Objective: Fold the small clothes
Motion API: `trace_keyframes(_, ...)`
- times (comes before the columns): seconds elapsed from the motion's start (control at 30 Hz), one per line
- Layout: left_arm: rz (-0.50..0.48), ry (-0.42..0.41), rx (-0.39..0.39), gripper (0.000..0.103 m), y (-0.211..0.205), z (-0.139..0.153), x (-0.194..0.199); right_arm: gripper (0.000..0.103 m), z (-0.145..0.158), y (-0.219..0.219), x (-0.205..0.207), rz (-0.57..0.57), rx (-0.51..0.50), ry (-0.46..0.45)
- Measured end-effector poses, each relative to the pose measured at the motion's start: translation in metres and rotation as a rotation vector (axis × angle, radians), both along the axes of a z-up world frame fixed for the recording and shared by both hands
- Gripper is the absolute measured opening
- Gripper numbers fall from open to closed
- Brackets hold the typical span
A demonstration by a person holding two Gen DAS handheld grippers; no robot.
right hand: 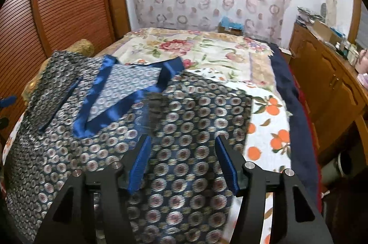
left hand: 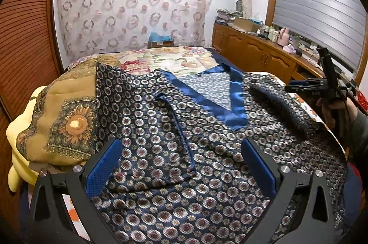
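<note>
A bed [left hand: 174, 57] under a floral spread is set mid-frame. Behind it, a circle-patterned curtain [left hand: 133, 2] is hung across a white wall. Louvred wooden doors [left hand: 23, 37] are seen at left; a cluttered wooden cabinet [left hand: 253, 48] and a shuttered window [left hand: 317, 7] at right.

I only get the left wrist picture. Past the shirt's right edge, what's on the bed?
Observer: A sheet printed with oranges.
Operator: Is the right gripper holding anything?
Observer: No, the right gripper is open over the shirt, nothing between its fingers.
Operator: And right of that bed?
Observer: A dark blue cover hangs along the bed's edge, beside a wooden cabinet.
</note>
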State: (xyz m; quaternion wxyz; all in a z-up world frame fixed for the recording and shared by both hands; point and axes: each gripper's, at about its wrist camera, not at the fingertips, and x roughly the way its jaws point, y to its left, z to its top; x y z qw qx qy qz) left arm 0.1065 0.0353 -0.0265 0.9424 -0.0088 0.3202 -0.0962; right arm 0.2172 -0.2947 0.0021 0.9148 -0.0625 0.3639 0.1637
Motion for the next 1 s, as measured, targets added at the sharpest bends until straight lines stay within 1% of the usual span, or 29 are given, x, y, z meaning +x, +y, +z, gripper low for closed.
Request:
trace_keyframes(0.1, 0.017, 0.013, 0.010, 0.103, 0.007, -0.002, 0.013, 0.061, -0.009, -0.008, 0.017, -0.053, -0.045, 0.027)
trace_keyframes(0.2, 0.035, 0.025, 0.024, 0.103, 0.013, -0.004, 0.028, 0.061, -0.019, -0.011, 0.037, -0.081, -0.081, 0.062)
trace_keyframes(0.37, 0.073, 0.046, 0.043, 0.103, 0.029, -0.005, 0.051, 0.061, -0.029, -0.007, 0.063, -0.099, -0.068, 0.079)
trace_keyframes(0.5, 0.101, 0.060, 0.051, 0.103, 0.041, -0.006, 0.066, 0.061, -0.034, -0.003, 0.072, -0.100, -0.078, 0.086)
trace_keyframes(0.6, 0.113, 0.064, 0.053, 0.103, 0.050, -0.004, 0.076, 0.061, -0.033, 0.003, 0.077, -0.092, -0.078, 0.081)
trace_keyframes(0.77, 0.113, 0.059, 0.051, 0.102, 0.062, 0.003, 0.092, 0.062, -0.034, 0.005, 0.085, -0.082, -0.069, 0.079)
trace_keyframes(0.83, 0.099, 0.067, 0.046, 0.100, 0.066, 0.005, 0.099, 0.062, -0.035, 0.005, 0.087, -0.079, -0.060, 0.075)
trace_keyframes(0.9, 0.096, 0.079, 0.050, 0.096, 0.070, 0.006, 0.107, 0.066, -0.040, 0.002, 0.088, -0.083, -0.057, 0.065)
trace_keyframes(0.93, 0.093, 0.084, 0.047, 0.094, 0.072, 0.006, 0.110, 0.067, -0.041, 0.000, 0.087, -0.084, -0.054, 0.065)
trace_keyframes(0.97, 0.092, 0.092, 0.043, 0.090, 0.074, 0.006, 0.113, 0.067, -0.041, 0.000, 0.088, -0.084, -0.054, 0.066)
trace_keyframes(1.0, 0.094, 0.101, 0.038, 0.084, 0.077, 0.005, 0.117, 0.067, -0.041, 0.000, 0.088, -0.083, -0.054, 0.066)
